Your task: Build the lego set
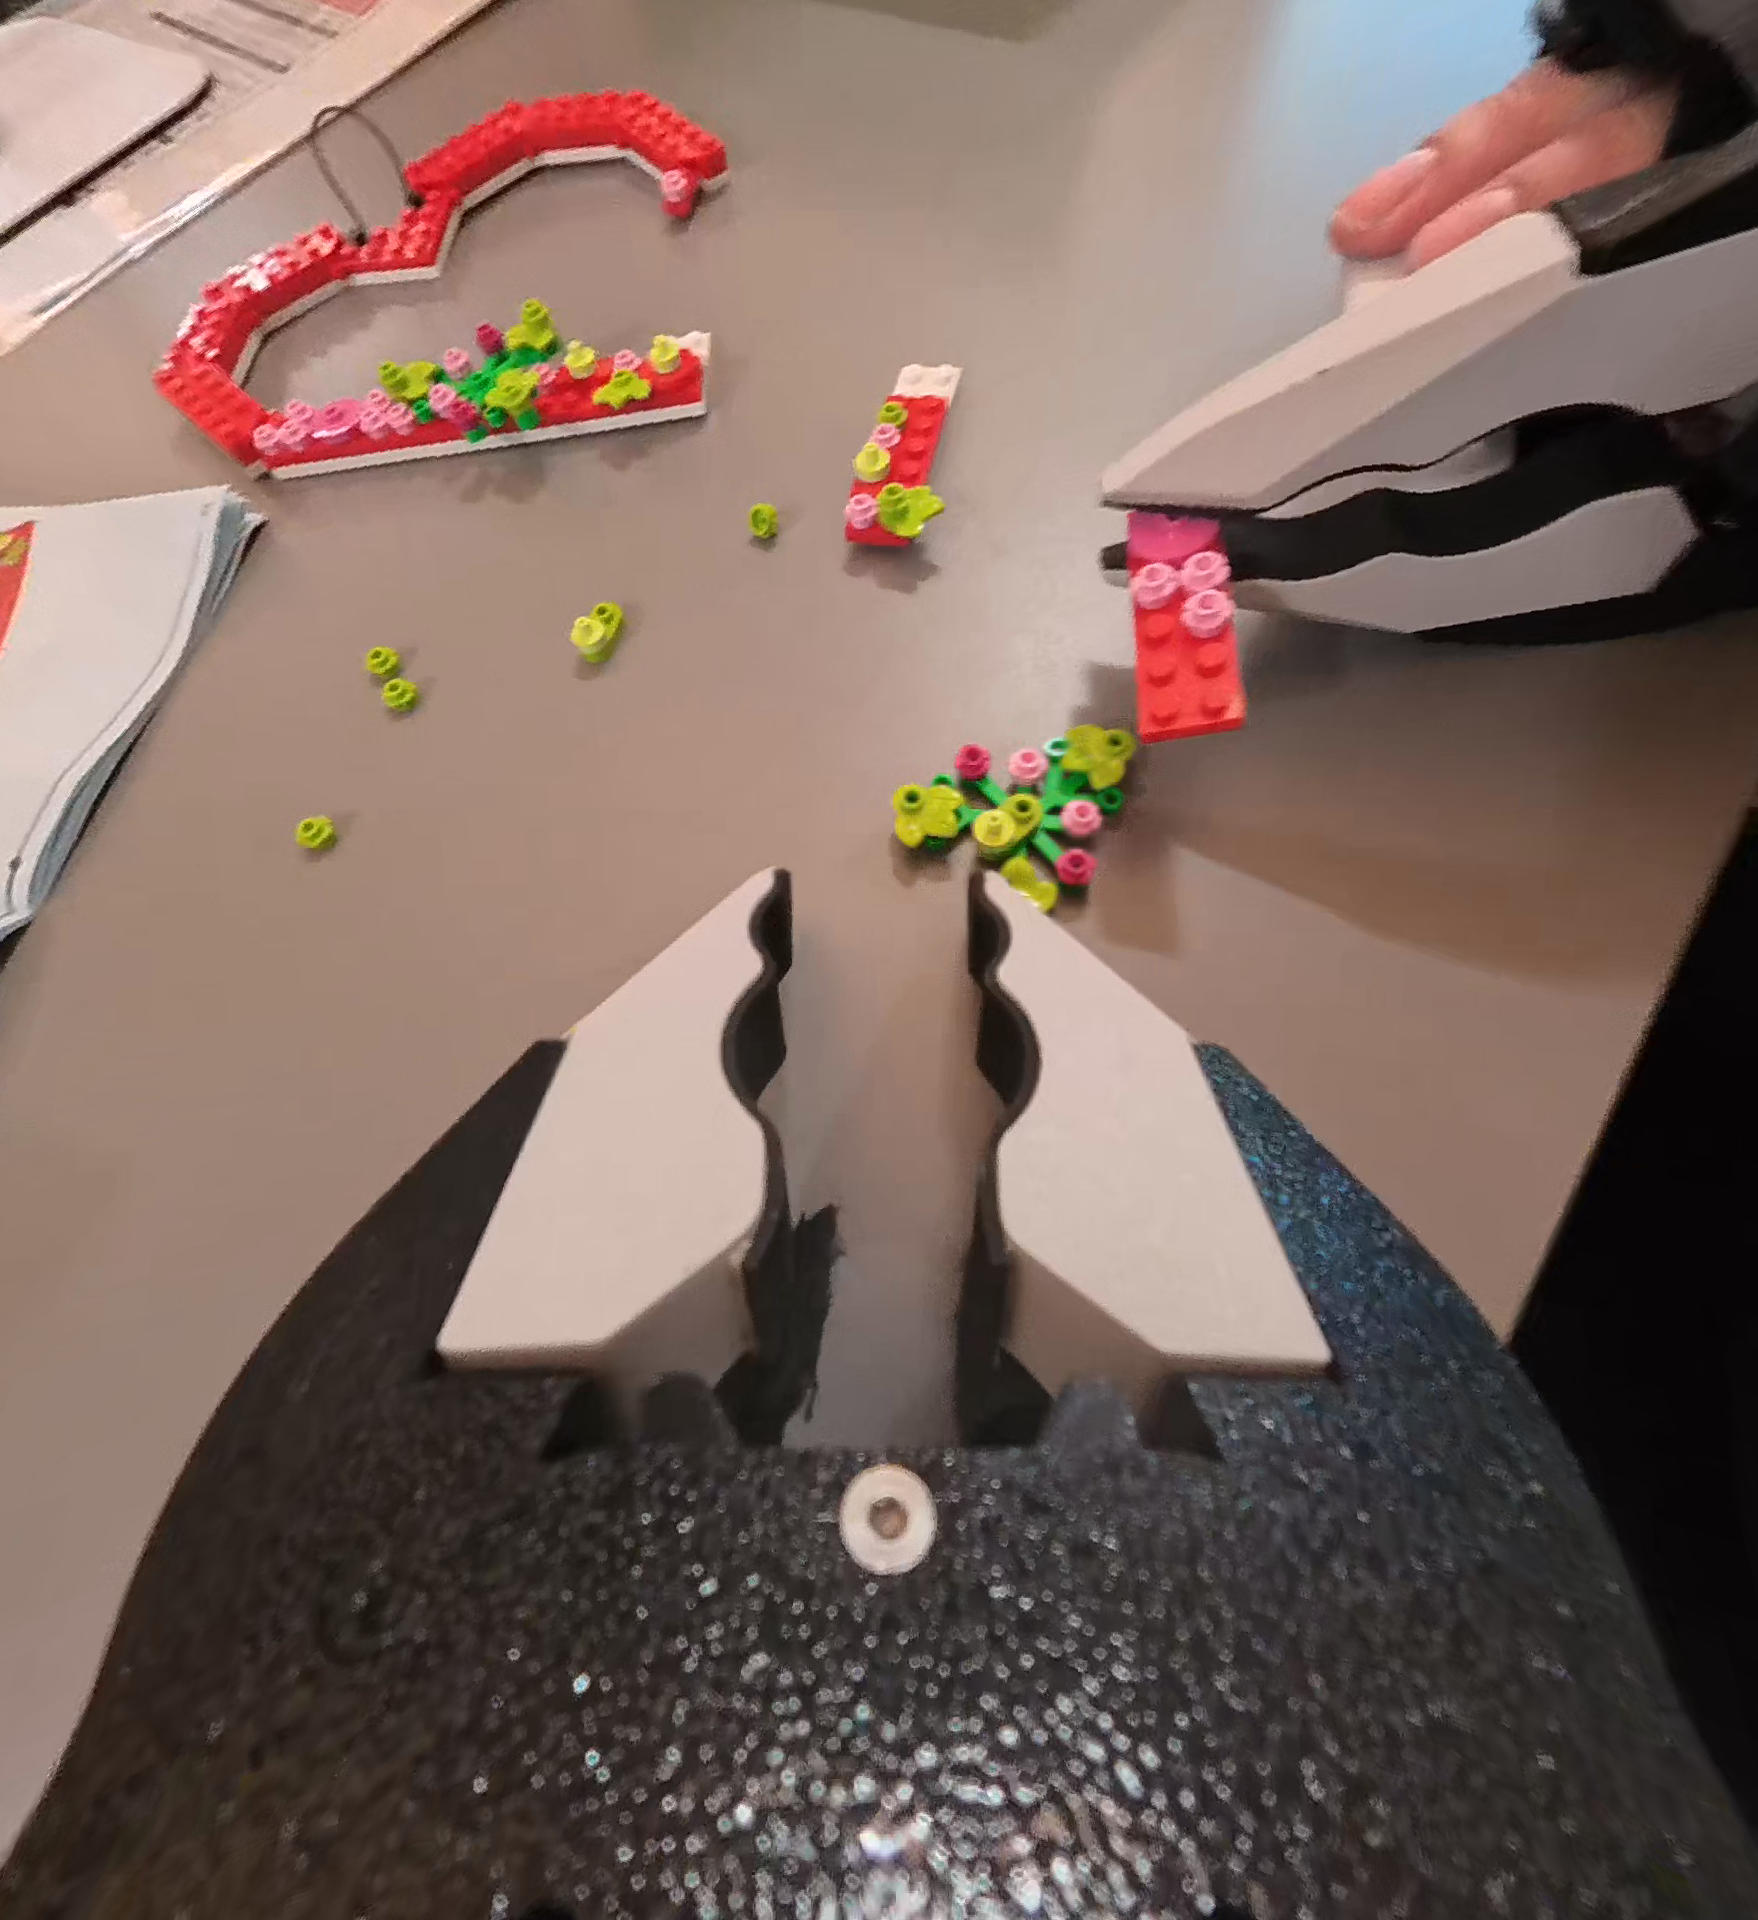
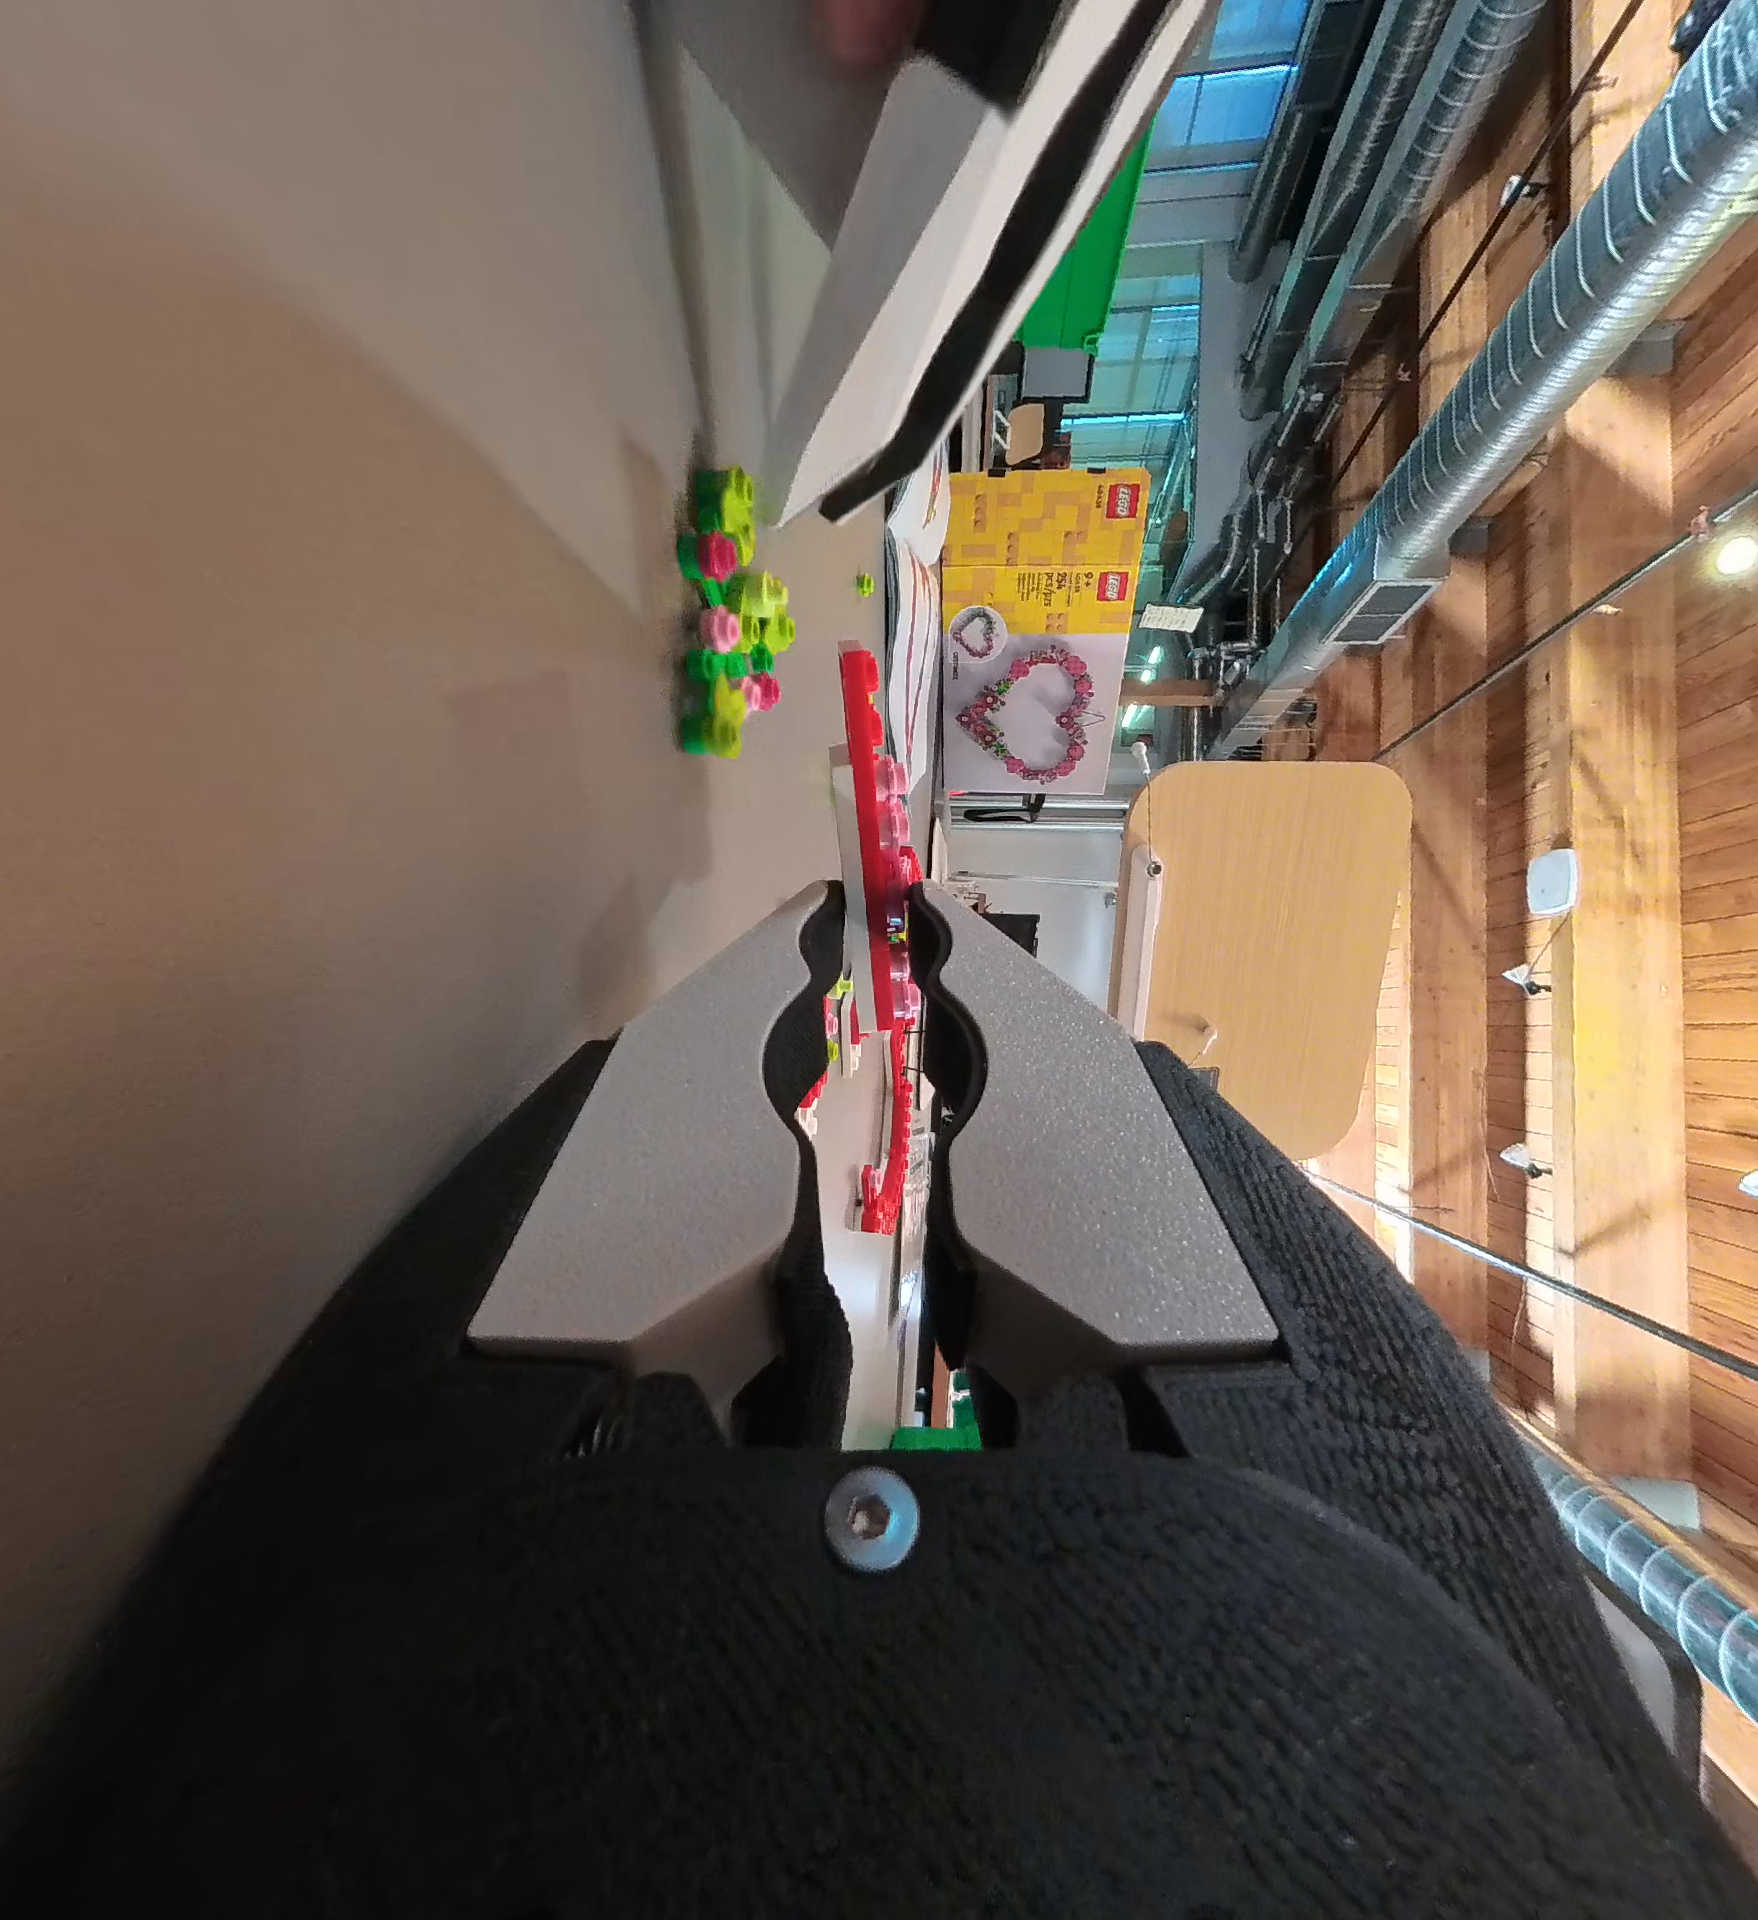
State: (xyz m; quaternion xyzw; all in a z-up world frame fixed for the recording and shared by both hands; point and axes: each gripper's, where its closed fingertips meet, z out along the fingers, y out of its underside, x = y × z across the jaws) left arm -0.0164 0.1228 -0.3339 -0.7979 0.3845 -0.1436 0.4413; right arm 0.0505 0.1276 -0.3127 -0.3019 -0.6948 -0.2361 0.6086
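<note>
Left gripper (image 1: 880, 883): nearest to me, low over the tabletop (image 1: 563, 1039), fingers parted by a narrow gap with nothing between them.
Flower cluster (image 1: 1020, 810): just beyond the left fingertips, a loose bunch of green stems with lime, pink and magenta pieces lying on the tabletop; in the right wrist view it shows as the same bunch (image 2: 729, 623).
Right gripper (image 1: 1114, 525): comes in from the right side, turned on its side, fingers closed on the magenta end of a red plate.
Red plate (image 1: 1187, 634): pinched at one end, it hangs down tilted, its free end just above the flower cluster; three pink flower studs sit near the held end. In the right wrist view it sticks out edge-on past the fingertips (image 2: 870, 790).
Hand (image 1: 1477, 177): rests on top of the right gripper's body.
Loose lime studs (image 1: 392, 675): scattered singly over the middle of the tabletop.
Second red plate (image 1: 901, 457): lying flat farther off, white at its far end, carrying lime and pink pieces.
Instruction booklet (image 1: 54, 675): open at the left edge.
Heart frame (image 1: 439, 301): farthest back, a red, part-built outline with one gap, its near side crowded with flowers, a black cord loop at the top.
Yellow box (image 2: 1041, 623): stands beyond the tabletop, seen in the right wrist view only.
</note>
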